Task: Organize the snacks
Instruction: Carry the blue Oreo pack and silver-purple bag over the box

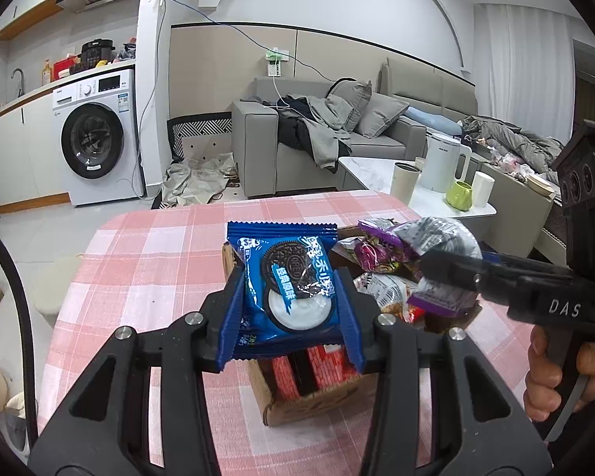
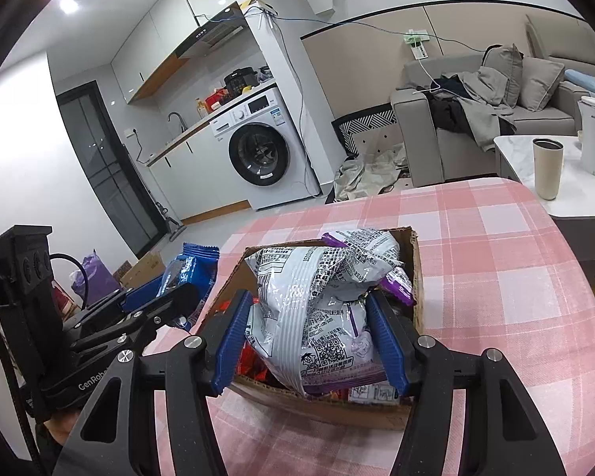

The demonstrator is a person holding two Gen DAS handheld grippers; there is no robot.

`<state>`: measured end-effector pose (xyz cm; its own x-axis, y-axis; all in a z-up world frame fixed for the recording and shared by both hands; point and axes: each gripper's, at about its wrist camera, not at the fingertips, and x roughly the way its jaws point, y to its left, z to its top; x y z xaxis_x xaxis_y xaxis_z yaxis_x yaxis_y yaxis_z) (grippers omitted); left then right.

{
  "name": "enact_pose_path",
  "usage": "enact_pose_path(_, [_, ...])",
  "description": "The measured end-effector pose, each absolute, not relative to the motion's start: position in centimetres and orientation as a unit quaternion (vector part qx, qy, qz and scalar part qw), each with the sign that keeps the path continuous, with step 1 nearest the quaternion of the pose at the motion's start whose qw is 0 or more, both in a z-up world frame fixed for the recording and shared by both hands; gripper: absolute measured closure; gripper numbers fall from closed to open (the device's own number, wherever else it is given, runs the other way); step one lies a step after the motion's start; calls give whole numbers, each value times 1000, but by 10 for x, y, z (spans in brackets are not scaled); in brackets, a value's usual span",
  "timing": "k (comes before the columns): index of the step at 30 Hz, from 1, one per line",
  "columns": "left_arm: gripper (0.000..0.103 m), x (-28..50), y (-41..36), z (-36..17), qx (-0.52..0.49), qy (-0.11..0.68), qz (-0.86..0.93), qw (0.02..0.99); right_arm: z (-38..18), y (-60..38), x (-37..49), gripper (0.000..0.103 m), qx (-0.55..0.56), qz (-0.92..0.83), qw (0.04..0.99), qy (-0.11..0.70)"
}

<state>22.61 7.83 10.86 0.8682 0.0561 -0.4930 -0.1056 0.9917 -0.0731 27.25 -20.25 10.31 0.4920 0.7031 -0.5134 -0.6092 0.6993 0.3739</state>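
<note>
My left gripper point(image 1: 291, 309) is shut on a blue cookie packet point(image 1: 287, 277), holding it upright above the near end of a cardboard box point(image 1: 317, 404) with red packs inside. In the right wrist view my right gripper point(image 2: 311, 341) is shut on a white and purple snack bag point(image 2: 317, 309), which hangs over the same cardboard box point(image 2: 337, 408). From the left wrist view that snack bag point(image 1: 440, 246) and the right gripper point(image 1: 448, 267) sit to the right. In the right wrist view the left gripper point(image 2: 170, 293) with the blue cookie packet point(image 2: 190, 269) is at the left.
The box stands on a table under a pink checked cloth point(image 2: 496, 277). Several more snack packs point(image 1: 380, 254) fill the box. Beyond the table are a white side table point(image 1: 424, 194) with cups and a kettle, a grey sofa point(image 1: 337, 127) and a washing machine point(image 1: 95, 139).
</note>
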Motion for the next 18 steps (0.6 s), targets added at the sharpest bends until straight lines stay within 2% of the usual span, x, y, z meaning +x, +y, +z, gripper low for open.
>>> enact_pose_path(18, [62, 276, 82, 75, -48, 265, 39, 962, 78, -174, 309, 43, 68, 358, 857, 365])
